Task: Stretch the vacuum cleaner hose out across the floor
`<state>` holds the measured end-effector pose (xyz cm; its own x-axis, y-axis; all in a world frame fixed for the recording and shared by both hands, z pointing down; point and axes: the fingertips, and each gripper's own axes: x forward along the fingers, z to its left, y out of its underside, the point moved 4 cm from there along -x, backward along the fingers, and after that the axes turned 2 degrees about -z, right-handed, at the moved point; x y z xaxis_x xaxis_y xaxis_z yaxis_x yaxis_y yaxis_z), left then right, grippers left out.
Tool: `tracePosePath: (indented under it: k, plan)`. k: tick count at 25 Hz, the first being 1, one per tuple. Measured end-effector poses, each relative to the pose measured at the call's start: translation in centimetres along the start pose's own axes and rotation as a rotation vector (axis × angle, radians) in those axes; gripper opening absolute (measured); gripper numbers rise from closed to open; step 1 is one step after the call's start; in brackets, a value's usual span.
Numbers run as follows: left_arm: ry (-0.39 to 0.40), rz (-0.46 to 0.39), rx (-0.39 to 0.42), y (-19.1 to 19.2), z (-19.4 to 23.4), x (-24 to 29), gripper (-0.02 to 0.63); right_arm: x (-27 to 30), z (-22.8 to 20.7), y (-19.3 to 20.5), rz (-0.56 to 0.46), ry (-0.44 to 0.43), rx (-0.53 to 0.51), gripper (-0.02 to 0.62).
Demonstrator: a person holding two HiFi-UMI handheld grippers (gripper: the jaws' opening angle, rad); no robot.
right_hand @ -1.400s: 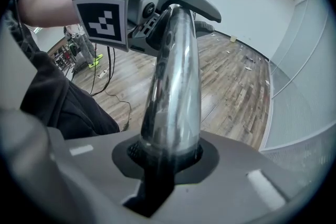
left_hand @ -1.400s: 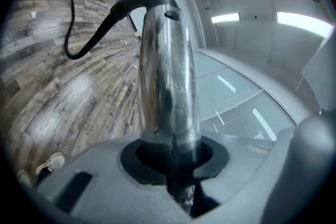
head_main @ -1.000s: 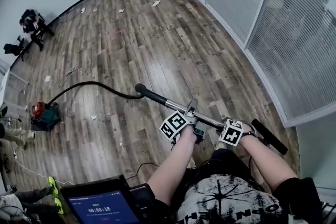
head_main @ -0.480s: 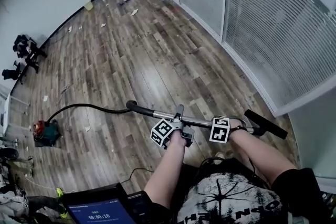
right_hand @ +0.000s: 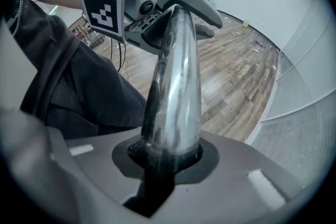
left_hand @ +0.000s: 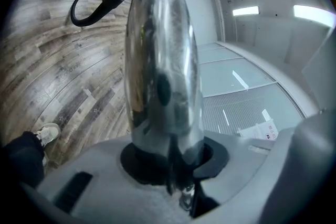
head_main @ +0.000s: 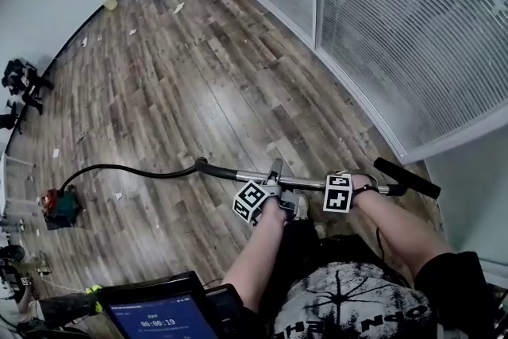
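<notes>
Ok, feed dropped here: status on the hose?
Left gripper, right gripper both shut on wand. Hose curves to vacuum, not straight. Paper scraps on floor.

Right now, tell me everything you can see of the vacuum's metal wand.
The metal wand is a straight, shiny, chrome-looking tube, held roughly level above the wooden floor in front of the person. The left gripper and right gripper are both clamped around it, set apart along its length. Its left end joins the black hose, which trails to the vacuum cleaner. A black end piece sticks out past the right gripper.
</notes>
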<state>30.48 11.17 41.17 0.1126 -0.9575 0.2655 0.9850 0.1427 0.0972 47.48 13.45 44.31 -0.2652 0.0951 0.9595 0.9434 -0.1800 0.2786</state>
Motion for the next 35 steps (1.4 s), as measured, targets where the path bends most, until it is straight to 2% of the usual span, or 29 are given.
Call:
tracePosePath:
  k: [8, 14, 21, 25, 28, 35]
  plan:
    - [-0.026, 0.037, -0.079, 1.9, 2.0, 4.5, 0.077, 0.6, -2.8, 3.2, 0.071, -0.054, 0.027, 0.084]
    - [-0.064, 0.039, -0.071, 3.8, 1.9, 7.2, 0.077, 0.7, -4.5, 6.0, 0.065, -0.083, 0.044, 0.084]
    - [-0.090, -0.024, -0.034, 8.0, 1.4, 7.1, 0.075, 0.5, -3.9, 10.2, 0.017, -0.100, 0.002, 0.087]
    - [-0.086, -0.069, -0.029, 11.0, 2.2, 6.3, 0.075, 0.9, -2.7, 13.1, 0.000, -0.074, -0.045, 0.091]
    - [-0.103, -0.088, -0.057, 12.8, 3.3, 6.5, 0.074, 1.4, -2.8, 14.9, 0.002, -0.039, -0.068, 0.095]
    - [-0.161, -0.026, -0.120, 15.4, 6.5, 8.6, 0.075, 2.4, -3.1, 17.9, 0.034, 0.067, -0.023, 0.109]
